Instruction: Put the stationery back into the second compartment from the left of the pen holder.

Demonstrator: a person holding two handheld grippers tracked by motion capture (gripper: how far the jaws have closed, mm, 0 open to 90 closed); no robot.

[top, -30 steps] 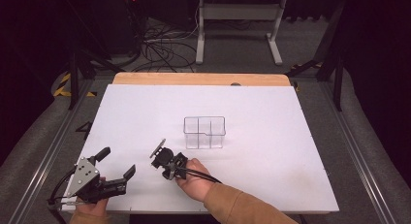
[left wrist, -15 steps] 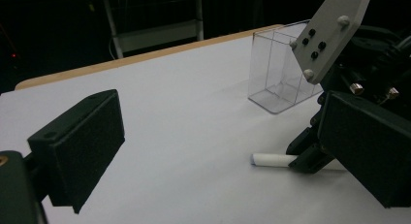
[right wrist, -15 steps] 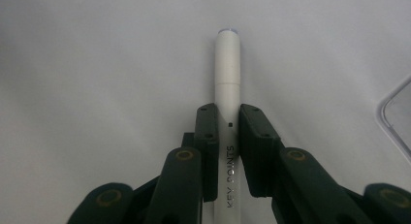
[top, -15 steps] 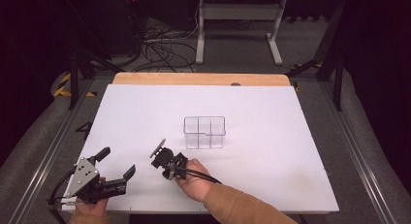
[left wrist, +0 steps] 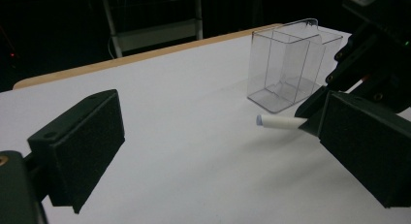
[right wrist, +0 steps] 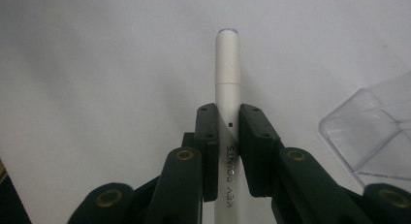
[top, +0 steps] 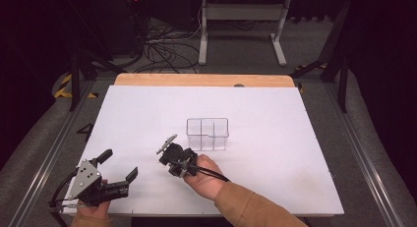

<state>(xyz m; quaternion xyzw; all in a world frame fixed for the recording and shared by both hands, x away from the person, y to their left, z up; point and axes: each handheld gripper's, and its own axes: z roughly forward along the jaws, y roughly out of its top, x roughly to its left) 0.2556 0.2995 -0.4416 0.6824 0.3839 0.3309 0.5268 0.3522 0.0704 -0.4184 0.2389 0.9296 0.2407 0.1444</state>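
The right gripper (right wrist: 228,122) – clamped on the white pen (right wrist: 228,83) – has lifted it off the white table (top: 275,119), ready for the clear divided box (top: 208,133); the left gripper (top: 118,165) waits, jaws apart.

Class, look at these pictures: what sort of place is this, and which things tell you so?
Probably a lab or workshop set up for recording: a white table in a dark room, loose cables on the floor, and a handheld right gripper clamping a white pen.

White table top (top: 275,158) with a wooden strip along the 12 o'clock edge; just a clear divided plastic box (top: 208,134) sitting dead center-ish.
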